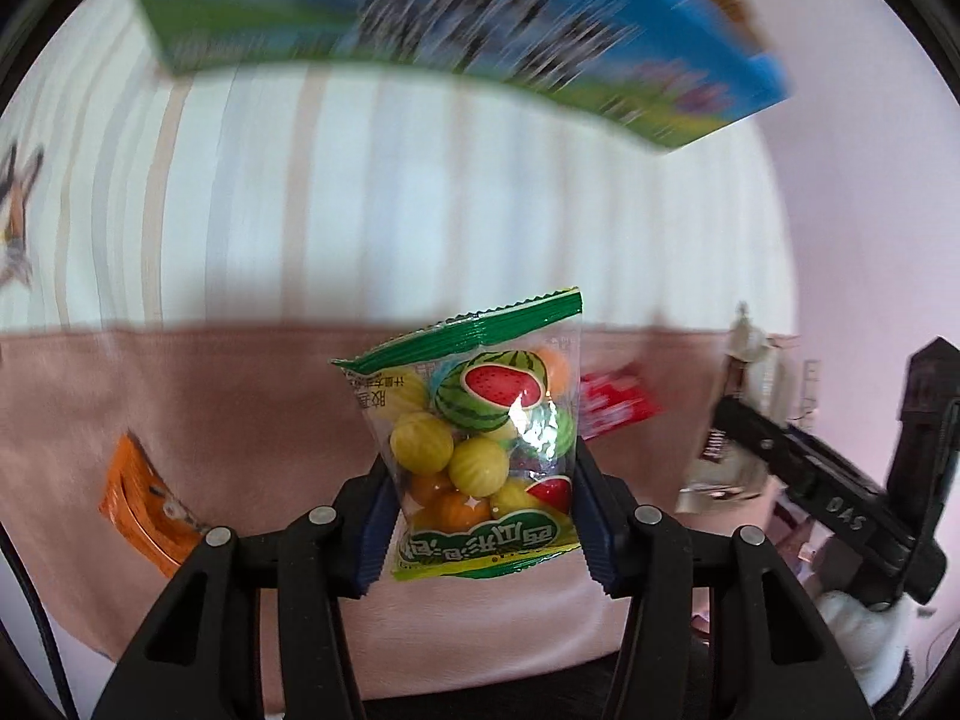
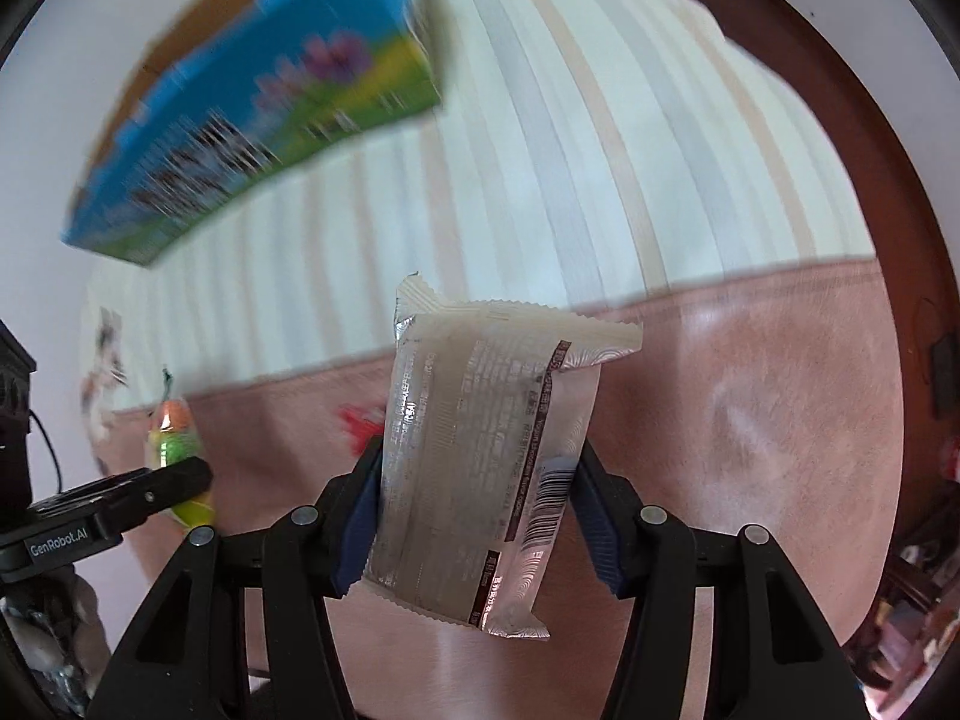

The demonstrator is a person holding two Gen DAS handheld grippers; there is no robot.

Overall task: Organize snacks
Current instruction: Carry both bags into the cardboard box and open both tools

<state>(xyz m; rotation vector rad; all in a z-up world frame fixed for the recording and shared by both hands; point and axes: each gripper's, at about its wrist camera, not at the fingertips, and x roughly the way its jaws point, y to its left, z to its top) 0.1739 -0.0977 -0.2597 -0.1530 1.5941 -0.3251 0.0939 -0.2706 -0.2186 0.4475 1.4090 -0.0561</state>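
- Green-topped clear candy bag full of watermelon-print gumballs sits right between the left gripper fingers, upright-ish, top seal tilted up to the right.
- Both blue ribbed pads are pressed against the bag's lower sides, so the fingers are closed down to the bag's width and clamping it. Most of the bag sticks out past the fingertips; the printed bottom edge hangs back between the pads.
- Right gripper has the same deal going with a silvery-beige snack wrapper: back side facing the camera, barcode near the right pad, seam running down it. Pads squeeze its lower half from both sides, and the crimped top end pokes out well beyond the fingers, leaning a bit left.
- Each wrist view catches the other gripper off to the side, with its packet in it.
- Behind both packets there's a bed with a pink blanket and a striped cream sheet further back.
- Blue and green cardboard box sits at the far end of the sheet, too blurry to read.
- An orange packet lies on the blanket off to the left of the candy bag, and a red packet lies just behind and right of it.
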